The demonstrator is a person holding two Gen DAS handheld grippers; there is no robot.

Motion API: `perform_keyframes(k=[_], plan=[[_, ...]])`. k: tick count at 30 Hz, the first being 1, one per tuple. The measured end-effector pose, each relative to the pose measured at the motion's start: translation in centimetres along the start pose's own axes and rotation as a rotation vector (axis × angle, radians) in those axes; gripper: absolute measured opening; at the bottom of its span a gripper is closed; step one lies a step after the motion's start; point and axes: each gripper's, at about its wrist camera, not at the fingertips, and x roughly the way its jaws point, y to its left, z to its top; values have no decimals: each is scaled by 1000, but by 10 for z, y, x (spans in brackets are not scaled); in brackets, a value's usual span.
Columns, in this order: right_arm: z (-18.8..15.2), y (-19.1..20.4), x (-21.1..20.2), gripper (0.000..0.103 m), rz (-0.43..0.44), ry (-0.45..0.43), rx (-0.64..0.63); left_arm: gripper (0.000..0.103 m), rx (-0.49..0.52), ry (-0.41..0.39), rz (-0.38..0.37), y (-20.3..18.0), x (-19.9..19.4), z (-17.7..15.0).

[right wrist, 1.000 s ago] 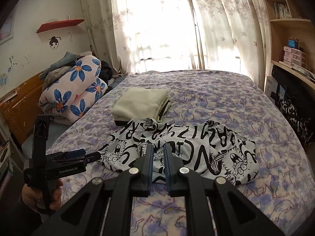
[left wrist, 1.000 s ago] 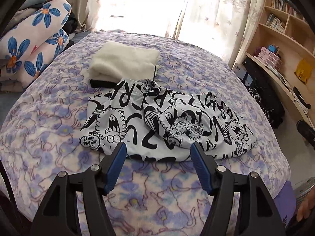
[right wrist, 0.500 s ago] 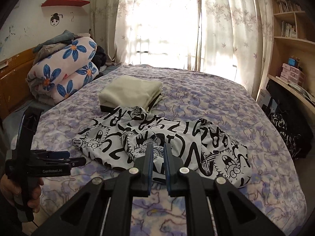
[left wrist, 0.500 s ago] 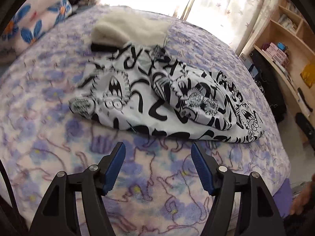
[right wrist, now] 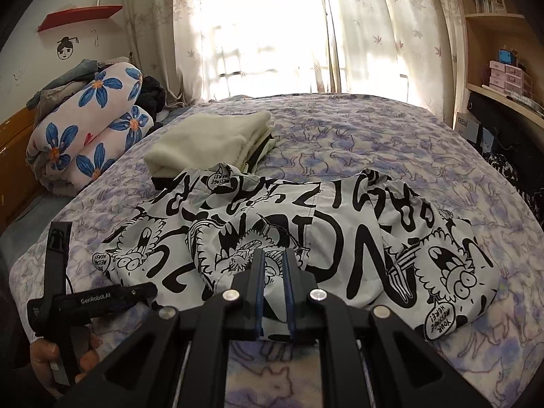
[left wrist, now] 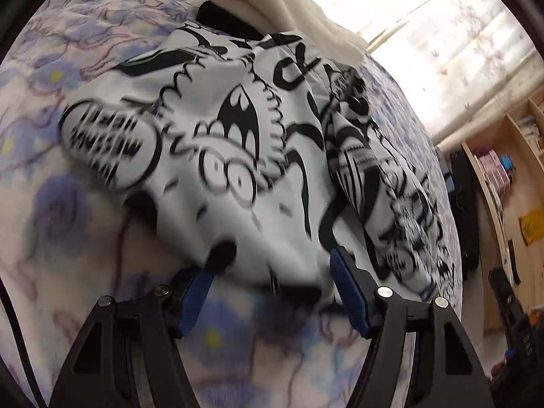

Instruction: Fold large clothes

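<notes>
A white garment with black cartoon print [right wrist: 306,234] lies crumpled on the purple-patterned bed [right wrist: 374,142]. In the left wrist view the garment [left wrist: 244,156] fills the middle, and my left gripper [left wrist: 272,272] is open with its blue pads on either side of the garment's near hem, close over the bedspread. My right gripper [right wrist: 272,261] is nearly closed with nothing between its jaws, hovering above the garment's near edge. The left gripper also shows in the right wrist view [right wrist: 149,289], at the garment's left corner.
A folded cream garment [right wrist: 210,142] on a dark one lies behind the printed garment. A rolled floral quilt [right wrist: 88,122] sits at the bed's left. Wooden shelves [right wrist: 503,78] and dark bags [right wrist: 503,142] stand to the right. A curtained window [right wrist: 272,27] is behind.
My left gripper has dropped and moved forward to the garment's near left hem, still open. My right gripper has come slightly closer to the garment and stays nearly closed.
</notes>
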Motion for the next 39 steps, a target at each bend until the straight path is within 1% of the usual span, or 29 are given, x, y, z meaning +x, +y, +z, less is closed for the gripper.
perform_keyframes(k=[4, 8, 10, 11, 14, 16, 18, 19, 20, 21, 24, 27, 29, 31, 34, 38, 39], plan=[[8, -3, 30, 10, 0, 17, -17, 71, -60, -7, -8, 3, 20, 26], [24, 0, 65, 10, -8, 18, -39, 70, -71, -69, -15, 4, 25, 44], [38, 2, 88, 10, -14, 19, -46, 63, -68, -112, 0, 2, 25, 46], [42, 2, 98, 10, -15, 18, -42, 52, -62, -128, 18, 2, 25, 46], [59, 2, 135, 10, -20, 46, -14, 39, -50, -167, 13, 3, 20, 45], [62, -3, 161, 10, -19, 108, 17, 31, -23, -192, 17, 0, 15, 45], [55, -9, 185, 10, -2, 207, 61, 22, 47, -242, 45, -13, 7, 44], [47, -12, 193, 10, 4, 261, 82, 21, 70, -261, 53, -17, 4, 44], [40, -14, 194, 10, 8, 280, 90, 18, 111, -294, 64, -26, -1, 43], [35, -13, 191, 10, 14, 282, 89, 17, 137, -313, 74, -28, -9, 40], [15, -5, 170, 10, 20, 274, 46, 15, 213, -363, 101, -51, -19, 41], [-7, 2, 144, 10, 26, 254, 27, 14, 282, -408, 95, -76, -33, 39], [-16, 2, 132, 10, 44, 247, 41, 14, 335, -429, 87, -97, -41, 36], [-25, -1, 120, 10, 70, 244, 75, 14, 382, -445, 81, -115, -45, 32], [-33, -13, 108, 10, 138, 253, 158, 14, 479, -467, 76, -154, -44, 24], [-38, -43, 79, 10, 224, 243, 293, 14, 602, -471, 40, -210, -39, 9], [-39, -55, 68, 10, 228, 232, 329, 14, 631, -471, 26, -224, -38, 4]])
